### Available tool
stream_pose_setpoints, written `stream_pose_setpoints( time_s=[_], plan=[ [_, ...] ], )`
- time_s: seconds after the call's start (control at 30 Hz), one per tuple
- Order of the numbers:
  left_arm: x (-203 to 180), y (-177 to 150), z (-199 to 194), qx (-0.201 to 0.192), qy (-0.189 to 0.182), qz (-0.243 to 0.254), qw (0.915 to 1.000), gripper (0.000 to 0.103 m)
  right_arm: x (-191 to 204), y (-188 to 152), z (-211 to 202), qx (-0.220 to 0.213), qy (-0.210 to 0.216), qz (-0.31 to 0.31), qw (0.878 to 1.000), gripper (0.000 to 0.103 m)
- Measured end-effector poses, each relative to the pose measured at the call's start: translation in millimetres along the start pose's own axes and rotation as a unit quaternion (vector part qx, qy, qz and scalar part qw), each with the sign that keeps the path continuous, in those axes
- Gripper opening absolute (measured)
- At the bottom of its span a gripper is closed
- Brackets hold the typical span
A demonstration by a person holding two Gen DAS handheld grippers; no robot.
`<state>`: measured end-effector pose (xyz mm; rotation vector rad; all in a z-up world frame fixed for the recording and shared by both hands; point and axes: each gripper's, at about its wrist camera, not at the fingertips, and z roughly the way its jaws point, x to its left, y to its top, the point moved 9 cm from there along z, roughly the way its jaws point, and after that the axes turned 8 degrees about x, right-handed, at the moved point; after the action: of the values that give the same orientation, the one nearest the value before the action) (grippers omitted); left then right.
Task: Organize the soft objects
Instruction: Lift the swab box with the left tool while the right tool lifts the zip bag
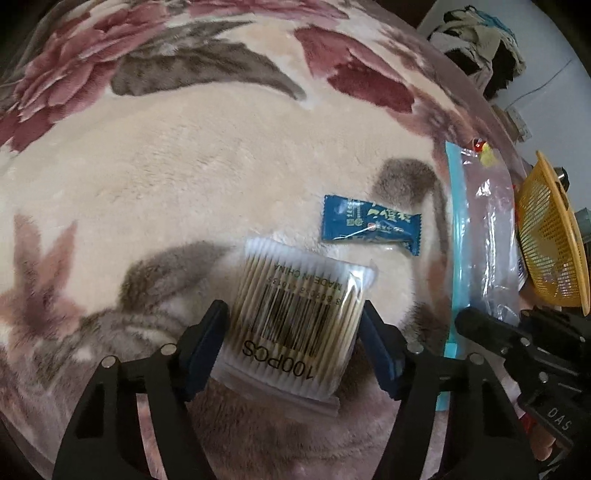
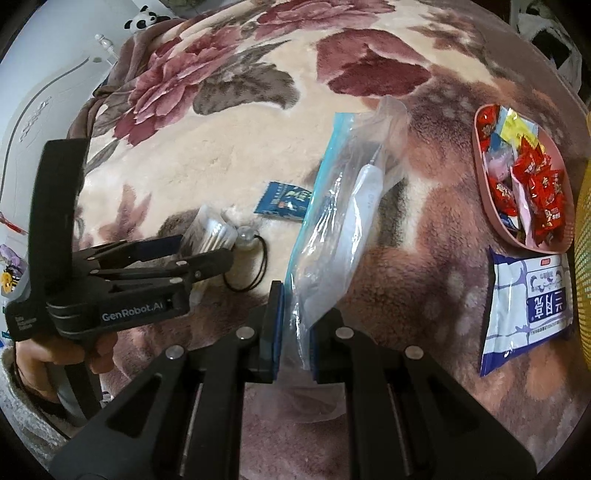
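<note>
My right gripper is clamped on the zip bag edge, propping its mouth up for loading, I reckon. My left gripper straddles the cotton-swab pack mid-blanket; pads approx at its sides, can't tell if they're pinching. Blue sachet lies just beyond, w/ the bag beside.

A thick floral blanket covers the whole surface. Beyond its edge, a pile of dark clothes lies near a pale wall. A small panda toy sits at the top left in the right wrist view, just beside a white appliance with a curved front.
</note>
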<state>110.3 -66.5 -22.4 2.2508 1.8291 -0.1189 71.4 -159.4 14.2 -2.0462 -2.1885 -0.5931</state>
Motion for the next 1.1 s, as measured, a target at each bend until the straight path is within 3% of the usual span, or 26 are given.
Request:
stream_pose_setpoints(
  time_s=[0.6,1.1],
  plan=[
    [-15,-41,-55,-0.044,0.024,-0.011,0.9987,0.067,25,-26,-42,-0.038,-0.005,-0.025,0.999,0.012],
    [-48,-48,-98,-0.083,0.028,0.005,0.9961,0.064,5,-31,-97,-0.091,-0.016,-0.007,0.996,0.012]
  ],
)
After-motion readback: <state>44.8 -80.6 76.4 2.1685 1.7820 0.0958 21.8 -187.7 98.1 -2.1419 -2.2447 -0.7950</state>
